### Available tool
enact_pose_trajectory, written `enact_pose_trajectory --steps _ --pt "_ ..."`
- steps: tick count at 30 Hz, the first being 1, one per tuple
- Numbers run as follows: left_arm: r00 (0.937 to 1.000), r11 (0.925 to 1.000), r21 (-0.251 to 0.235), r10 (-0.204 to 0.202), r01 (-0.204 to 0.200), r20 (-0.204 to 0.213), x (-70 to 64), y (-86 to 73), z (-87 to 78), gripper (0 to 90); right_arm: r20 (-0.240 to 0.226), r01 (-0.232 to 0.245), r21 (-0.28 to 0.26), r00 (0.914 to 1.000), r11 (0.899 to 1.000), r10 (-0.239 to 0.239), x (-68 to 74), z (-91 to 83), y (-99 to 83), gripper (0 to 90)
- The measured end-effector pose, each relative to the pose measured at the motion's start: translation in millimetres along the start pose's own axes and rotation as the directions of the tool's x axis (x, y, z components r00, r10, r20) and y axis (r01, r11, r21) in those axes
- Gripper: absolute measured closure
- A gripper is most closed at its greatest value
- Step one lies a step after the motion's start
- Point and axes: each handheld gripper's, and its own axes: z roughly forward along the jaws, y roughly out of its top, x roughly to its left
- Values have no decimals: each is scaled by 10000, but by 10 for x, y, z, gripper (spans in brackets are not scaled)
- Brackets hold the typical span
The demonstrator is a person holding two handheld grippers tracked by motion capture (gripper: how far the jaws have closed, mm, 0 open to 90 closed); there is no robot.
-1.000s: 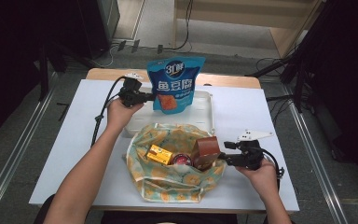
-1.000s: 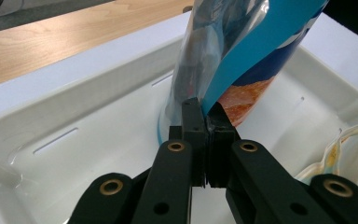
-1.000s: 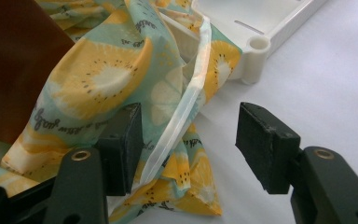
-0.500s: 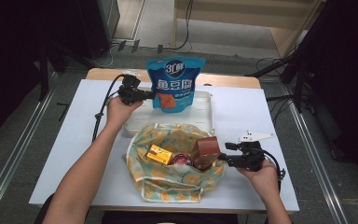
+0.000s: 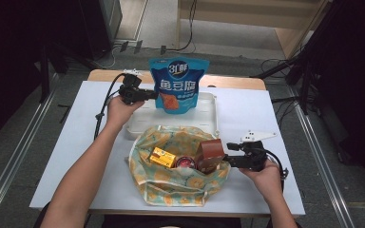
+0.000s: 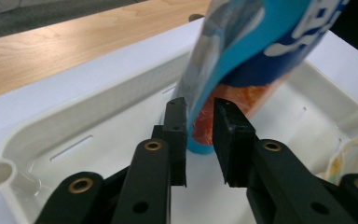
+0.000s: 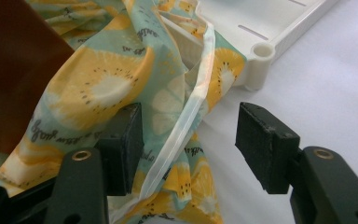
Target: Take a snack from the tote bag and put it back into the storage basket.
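High view: the left gripper (image 5: 148, 96) holds a blue snack pouch (image 5: 178, 84) upright over the far part of a white tray (image 5: 208, 119) on the white table (image 5: 266, 114). Nearer the person lies an open fruit-print cloth bag (image 5: 171, 183) containing a yellow box (image 5: 163, 157), a red-lidded tin (image 5: 184, 163) and a brown carton (image 5: 210, 151). The right gripper (image 5: 224, 160) sits at the bag's right edge, beside the carton.

Left gripper view: the jaws pinch the lower side edge of the pouch (image 6: 242, 60), its bottom corner hanging just above the tray floor (image 6: 98, 149) (a clearance that the high view cannot resolve). The pouch's silver back face is visible here, whereas the high view presents its printed front.

Right gripper view: the jaws stand spread wide, with the bag's pale hem (image 7: 186, 121) running between them; one jaw rests against the cloth, the other is over bare table (image 7: 331, 84). The tray's corner post (image 7: 259, 58) appears just beyond the bag, and the brown carton (image 7: 14, 70) at the left.
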Motion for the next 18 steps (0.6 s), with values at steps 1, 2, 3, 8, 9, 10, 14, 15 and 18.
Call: enact_pose_trajectory --steps 1,2,3,8,9,10,14,15,18 --pt "10000 10000 60 3 -3 72 -5 -6 -18 732 -2 8 -8 10000 10000 -8 -3 1 2 421" --pt "10000 9999 143 20 -22 91 -12 -12 -39 718 1 -22 -18 10000 10000 22 -6 0 5 421" --pt "9998 9997 253 4 -9 194 -21 -16 -59 703 21 -14 -35 10000 10000 14 -9 -1 8 420" --pt "9985 9988 304 366 -379 405 -113 -20 -182 640 73 -67 -130 10000 9999 68 -27 -42 14 421" --pt "9980 9989 249 387 -400 496 -134 -22 -210 633 95 -36 -160 9999 9999 37 -33 -49 13 421" --pt "9980 9991 207 366 -378 521 -154 -27 -234 627 83 -38 -167 10000 9999 40 -40 -60 12 421" --pt "9961 9979 196 606 -620 648 -250 -49 -318 591 97 -93 -214 9999 9997 95 -60 -109 8 421" --pt "9955 9974 250 657 -675 683 -270 -50 -328 582 111 -66 -239 9999 9997 68 -67 -123 8 421" --pt "9929 9959 301 822 -851 859 -355 -69 -375 555 59 -118 -310 9999 9994 120 -77 -173 6 423"
